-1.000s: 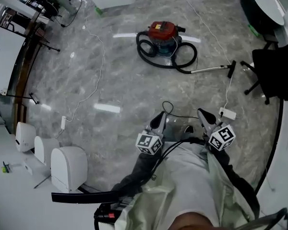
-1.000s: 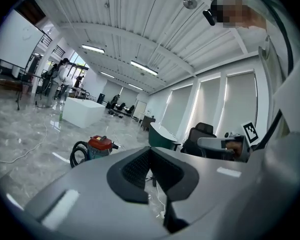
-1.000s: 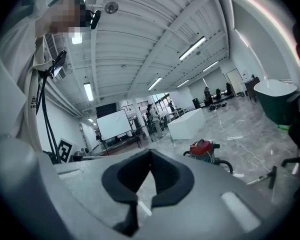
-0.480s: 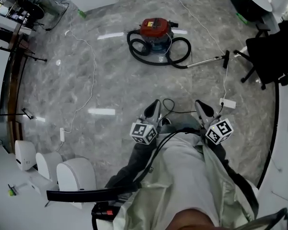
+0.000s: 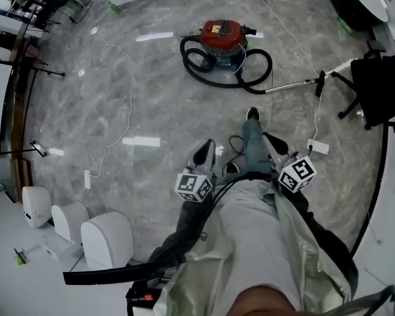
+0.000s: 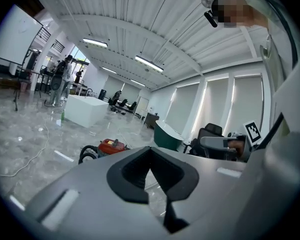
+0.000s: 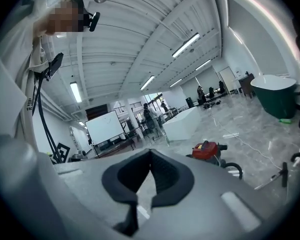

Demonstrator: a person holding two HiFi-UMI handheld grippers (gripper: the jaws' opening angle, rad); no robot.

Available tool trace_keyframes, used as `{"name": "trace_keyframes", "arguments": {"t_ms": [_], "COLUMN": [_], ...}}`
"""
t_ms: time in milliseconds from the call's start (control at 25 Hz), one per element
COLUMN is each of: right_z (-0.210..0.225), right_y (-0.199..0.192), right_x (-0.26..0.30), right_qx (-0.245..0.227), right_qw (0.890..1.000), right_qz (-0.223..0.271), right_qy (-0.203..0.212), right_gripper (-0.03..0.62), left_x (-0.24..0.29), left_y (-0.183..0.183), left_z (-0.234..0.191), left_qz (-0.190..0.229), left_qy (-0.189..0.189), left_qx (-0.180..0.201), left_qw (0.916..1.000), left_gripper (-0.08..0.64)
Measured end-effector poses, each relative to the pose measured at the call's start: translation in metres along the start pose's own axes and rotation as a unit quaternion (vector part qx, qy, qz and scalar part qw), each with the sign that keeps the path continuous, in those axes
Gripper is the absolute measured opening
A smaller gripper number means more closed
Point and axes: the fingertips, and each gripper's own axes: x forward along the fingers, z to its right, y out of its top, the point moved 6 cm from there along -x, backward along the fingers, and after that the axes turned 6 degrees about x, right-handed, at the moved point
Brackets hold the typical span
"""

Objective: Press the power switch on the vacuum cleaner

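Red drum-shaped vacuum cleaner (image 5: 222, 37) on grey marble floor (image 5: 151, 97), well apart from both tools | left gripper (image 5: 206, 149): jaws together, empty | right gripper (image 5: 274, 143): jaws together, empty

No legible text, yellow label (image 5: 218, 26) on the red vacuum cleaner (image 5: 224, 39) seemingly printed, too small to read

On the floor (image 5: 151, 104), the vacuum cleaner (image 5: 222, 38) sits at upper centre of the head view. Its hose (image 5: 195, 63) loops round its near side, and its wand (image 5: 291, 85) runs right toward an office chair (image 5: 382, 84) at the right edge. Below centre, the left gripper (image 5: 206, 148) and right gripper (image 5: 274, 142) flank the person's forward leg (image 5: 251, 140). A cable (image 5: 126, 104) trails down the left.
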Motion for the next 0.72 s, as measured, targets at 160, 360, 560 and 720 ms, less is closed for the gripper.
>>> {"name": "trace_keyframes", "arguments": {"t_ms": [160,360,560,720], "right_z": [0.043,0.110,0.158,0.196], "right_y": [0.028,0.084,0.142,0.172], "right_x": [0.056,0.117,0.157,0.179], "right_qx": [-0.012,-0.030,-0.063,-0.071], "right_qw": [1.000,0.997,0.992,0.991], "right_qz": [-0.003,-0.014,-0.022,-0.007], "right_qy": [0.026,0.066,0.107,0.114], "right_gripper": [0.000,0.000,0.000,0.000], "left_x": [0.040,0.115,0.174,0.211], "left_y": [0.019,0.059,0.107,0.119], "left_z": [-0.034,-0.049,-0.047,-0.052], "left_qz": [0.004,0.006,0.012,0.010], "left_qy": [0.047,0.076,0.082,0.090], "left_qx": [-0.002,0.006,0.033,0.031], "left_qw": [0.9989,0.9971,0.9960,0.9954], "left_gripper": [-0.003,-0.003,-0.003,-0.003]}}
